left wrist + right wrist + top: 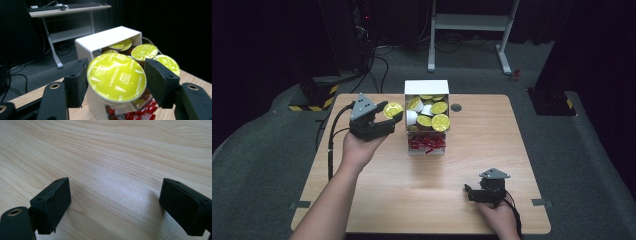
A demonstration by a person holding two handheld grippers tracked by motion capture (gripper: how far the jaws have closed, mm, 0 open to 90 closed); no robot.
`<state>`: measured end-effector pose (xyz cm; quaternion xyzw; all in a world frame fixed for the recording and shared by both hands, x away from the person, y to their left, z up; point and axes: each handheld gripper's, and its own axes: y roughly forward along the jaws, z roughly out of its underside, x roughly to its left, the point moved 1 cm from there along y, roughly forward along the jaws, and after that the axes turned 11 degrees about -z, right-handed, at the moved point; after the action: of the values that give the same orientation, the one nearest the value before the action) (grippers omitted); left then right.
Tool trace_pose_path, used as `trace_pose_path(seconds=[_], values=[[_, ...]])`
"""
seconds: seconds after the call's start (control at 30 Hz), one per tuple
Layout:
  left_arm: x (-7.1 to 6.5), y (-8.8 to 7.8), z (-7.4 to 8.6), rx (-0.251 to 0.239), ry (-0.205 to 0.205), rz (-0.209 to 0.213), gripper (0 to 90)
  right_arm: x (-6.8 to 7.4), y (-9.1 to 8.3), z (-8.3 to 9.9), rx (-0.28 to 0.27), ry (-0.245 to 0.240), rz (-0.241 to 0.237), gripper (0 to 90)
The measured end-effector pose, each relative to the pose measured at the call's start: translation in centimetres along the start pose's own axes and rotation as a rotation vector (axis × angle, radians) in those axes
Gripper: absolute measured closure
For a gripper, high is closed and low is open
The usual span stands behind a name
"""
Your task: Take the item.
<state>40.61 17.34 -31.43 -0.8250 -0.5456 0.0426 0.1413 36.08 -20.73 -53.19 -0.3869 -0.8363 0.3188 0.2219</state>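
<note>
The table (422, 185) was a rounded-corner rectangle of pale wood laminate with fine lengthwise grain, matte with a soft sheen patch in the right gripper view. A small dark round grommet (456, 107) sat near its far edge, upper centre of the high view.

The left gripper (396, 114), of black moulded plastic with a grey three-cornered plate on top, was raised in the left centre of the high view. Its jaws were closed on a coffee capsule (116, 77). In the left gripper view the two pads (78, 80) looked like coarse black foam, slightly frayed at the edges, pressing the capsule's rim from either side. The capsule was a shallow round cup with a white body and a glossy yellow-green foil lid printed in white, reading "CAPPUCCINO" and "Dolce Gusto". It was held just left of the dispenser, clear of the table.

The dispenser (427, 88) was a white, smooth-walled box, upper centre of the high view, with more capsules (440, 121) of the same kind piled in its open front. Below them lay a heap of small red packets (426, 143), shiny and crinkled.

The right gripper (468, 191) was at the lower right of the high view, low over the table; whether it touched the wood could not be told. Its jaws stood wide apart with bare wood between them.
</note>
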Motion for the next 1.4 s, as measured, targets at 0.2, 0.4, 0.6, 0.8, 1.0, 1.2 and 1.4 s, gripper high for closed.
trace_pose_path(seconds=[0.2, 0.4, 0.6, 0.8, 1.0, 1.2, 1.4], values=[[0.9, -0.8, 0.6, -0.005, -0.018, 0.001, 38.4, 0.1, 0.0, 0.0, -0.001, 0.009, 0.008, 9.8], [1.3, -1.3, 1.8, -0.006, -0.020, 0.007, 38.5, 0.1, 0.0, 0.0, 0.000, 0.012, 0.014, 9.6], [1.9, -1.2, 3.2, 0.012, -0.001, -0.001, 38.5, 0.1, 0.0, 0.0, 0.000, 0.012, 0.014, 9.7], [2.4, -0.9, 4.5, 0.047, -0.011, -0.018, 38.5, 0.1, 0.0, 0.0, 0.000, 0.012, 0.014, 9.6], [2.8, -1.0, 5.8, 0.071, -0.018, -0.032, 38.5, 0.1, 0.0, 0.0, 0.000, 0.015, 0.013, 9.6], [3.1, -0.7, 7.2, 0.097, -0.026, -0.038, 38.5, 0.1, 0.0, 0.0, 0.000, 0.013, 0.011, 9.5], [3.5, -0.6, 8.7, 0.124, -0.034, -0.048, 38.5, 0.1, 0.0, 0.0, 0.000, 0.013, 0.007, 9.3]])
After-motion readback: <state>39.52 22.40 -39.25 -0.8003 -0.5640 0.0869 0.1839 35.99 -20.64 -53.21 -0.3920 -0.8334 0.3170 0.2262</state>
